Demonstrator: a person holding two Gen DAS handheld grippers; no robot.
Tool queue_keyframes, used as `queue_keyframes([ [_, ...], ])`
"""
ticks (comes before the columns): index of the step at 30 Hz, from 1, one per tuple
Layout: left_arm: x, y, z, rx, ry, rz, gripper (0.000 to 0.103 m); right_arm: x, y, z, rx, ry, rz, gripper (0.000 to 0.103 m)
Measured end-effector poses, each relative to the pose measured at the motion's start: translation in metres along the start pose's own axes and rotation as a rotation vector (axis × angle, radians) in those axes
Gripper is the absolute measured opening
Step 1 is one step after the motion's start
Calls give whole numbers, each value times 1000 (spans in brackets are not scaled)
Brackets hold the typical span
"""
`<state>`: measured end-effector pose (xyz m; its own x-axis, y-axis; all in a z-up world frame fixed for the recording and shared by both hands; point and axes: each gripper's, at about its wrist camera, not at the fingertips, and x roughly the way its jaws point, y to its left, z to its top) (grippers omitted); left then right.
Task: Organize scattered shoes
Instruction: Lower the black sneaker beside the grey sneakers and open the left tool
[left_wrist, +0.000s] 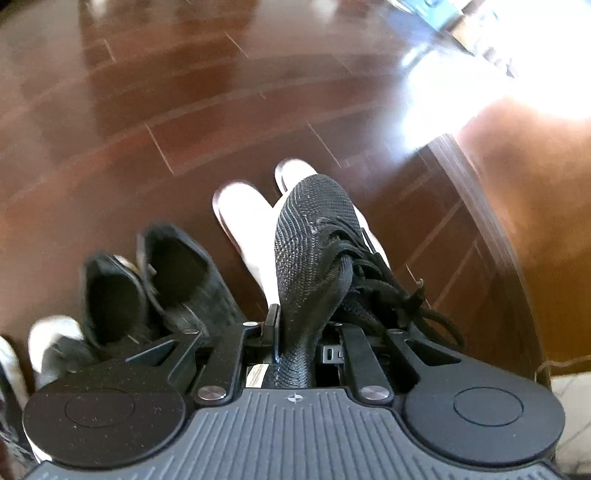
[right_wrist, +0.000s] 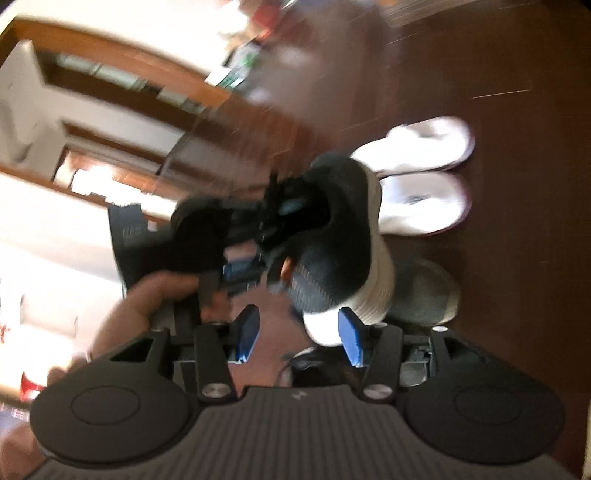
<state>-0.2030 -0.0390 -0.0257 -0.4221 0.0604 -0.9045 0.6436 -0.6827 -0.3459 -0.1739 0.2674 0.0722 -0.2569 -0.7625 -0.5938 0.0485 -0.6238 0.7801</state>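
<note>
A black knit sneaker with loose laces hangs off the floor, and my left gripper is shut on its collar. In the right wrist view the same sneaker shows a white sole, held by the left gripper with a hand behind it. My right gripper stands open, blue pads apart, with the sneaker's white sole end just ahead of them. A pair of white slippers lies side by side on the floor beyond the sneaker, also in the left wrist view as the white slippers.
A pair of black shoes stands on the dark wood floor at the left, with a white-and-grey shoe beside them. A grey slipper lies under the sneaker. Wooden furniture stands at the right; bright glare at the far right.
</note>
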Motion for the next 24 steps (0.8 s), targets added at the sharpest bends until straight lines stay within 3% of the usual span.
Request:
queue_keyframes([
  [6, 47, -29, -43, 61, 102, -37, 15, -20, -15, -1, -2, -21, 2, 51],
  [12, 96, -61, -86, 135, 190, -61, 15, -34, -48, 13, 62, -92, -64, 51],
  [24, 143, -87, -124, 129, 215, -37, 15, -39, -94, 35, 146, -133, -200, 51],
])
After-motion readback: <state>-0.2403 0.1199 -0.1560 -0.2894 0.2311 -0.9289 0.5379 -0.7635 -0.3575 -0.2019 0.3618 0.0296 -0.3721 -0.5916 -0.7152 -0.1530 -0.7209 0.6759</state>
